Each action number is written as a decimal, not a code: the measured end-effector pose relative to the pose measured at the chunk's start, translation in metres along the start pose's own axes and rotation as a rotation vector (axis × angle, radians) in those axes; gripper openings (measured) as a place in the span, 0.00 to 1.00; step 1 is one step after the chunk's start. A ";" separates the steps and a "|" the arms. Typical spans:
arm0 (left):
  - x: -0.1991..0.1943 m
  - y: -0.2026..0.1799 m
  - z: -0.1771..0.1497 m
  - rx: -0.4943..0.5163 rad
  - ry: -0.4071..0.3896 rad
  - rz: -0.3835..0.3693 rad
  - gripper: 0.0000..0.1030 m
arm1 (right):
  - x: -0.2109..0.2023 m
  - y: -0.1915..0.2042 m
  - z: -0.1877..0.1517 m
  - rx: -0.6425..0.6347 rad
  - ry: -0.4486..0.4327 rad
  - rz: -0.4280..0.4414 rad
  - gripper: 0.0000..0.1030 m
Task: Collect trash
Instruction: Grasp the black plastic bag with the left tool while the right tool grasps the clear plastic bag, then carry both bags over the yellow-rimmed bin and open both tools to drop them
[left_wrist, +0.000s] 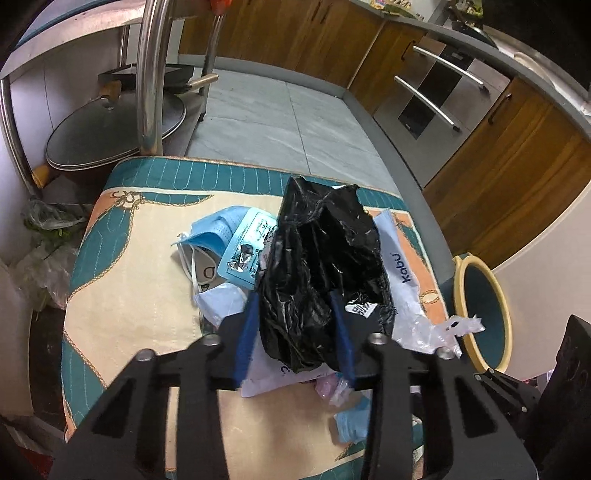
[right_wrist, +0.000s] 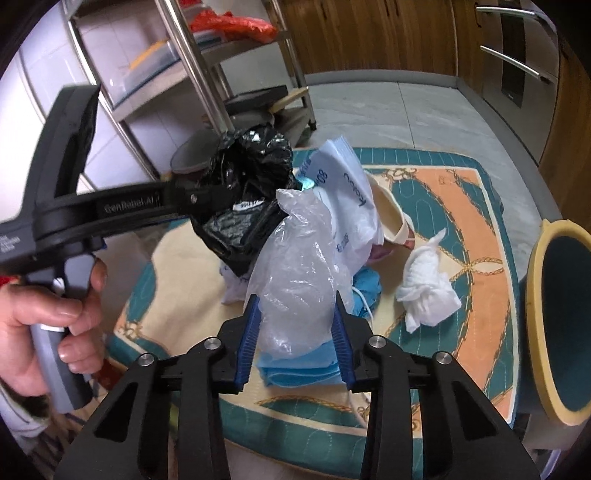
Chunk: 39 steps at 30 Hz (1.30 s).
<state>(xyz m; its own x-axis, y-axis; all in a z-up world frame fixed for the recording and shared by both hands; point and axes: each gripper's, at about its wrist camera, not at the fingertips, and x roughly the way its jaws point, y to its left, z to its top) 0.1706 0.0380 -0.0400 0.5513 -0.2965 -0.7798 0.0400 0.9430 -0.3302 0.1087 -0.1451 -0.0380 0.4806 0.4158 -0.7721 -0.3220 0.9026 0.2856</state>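
Observation:
A heap of trash lies on a patterned teal and peach cushion (left_wrist: 129, 277). My left gripper (left_wrist: 294, 299) has its blue pads pressed on both sides of a crumpled black plastic bag (left_wrist: 321, 258), seen also in the right wrist view (right_wrist: 243, 192). My right gripper (right_wrist: 296, 299) is shut on a clear plastic bag (right_wrist: 299, 258) at the front of the heap. Under and around these lie blue face masks (left_wrist: 214, 232), a white printed bag (right_wrist: 347, 192) and a crumpled white tissue (right_wrist: 424, 291). A hand (right_wrist: 48, 317) holds the left tool.
A teal bin with a yellow rim (right_wrist: 535, 314) stands off the cushion's right side. Beyond the cushion are a grey tiled floor (left_wrist: 277, 118), a steel rack (right_wrist: 192, 66) with a pot lid (left_wrist: 110, 133) beside it, and wooden cabinets (left_wrist: 517, 155).

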 end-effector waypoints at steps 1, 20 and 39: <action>-0.003 0.000 0.000 0.003 -0.007 -0.001 0.29 | -0.004 0.000 0.001 0.007 -0.009 0.008 0.37; -0.080 -0.011 0.017 0.038 -0.231 -0.014 0.24 | -0.082 -0.028 0.021 0.120 -0.205 0.117 0.34; -0.058 -0.125 0.005 0.277 -0.225 -0.054 0.24 | -0.131 -0.101 0.003 0.240 -0.311 -0.049 0.34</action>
<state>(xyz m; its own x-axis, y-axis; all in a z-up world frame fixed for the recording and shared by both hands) 0.1373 -0.0619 0.0493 0.7107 -0.3356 -0.6182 0.2815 0.9411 -0.1873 0.0806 -0.2902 0.0358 0.7269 0.3523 -0.5895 -0.1108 0.9073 0.4057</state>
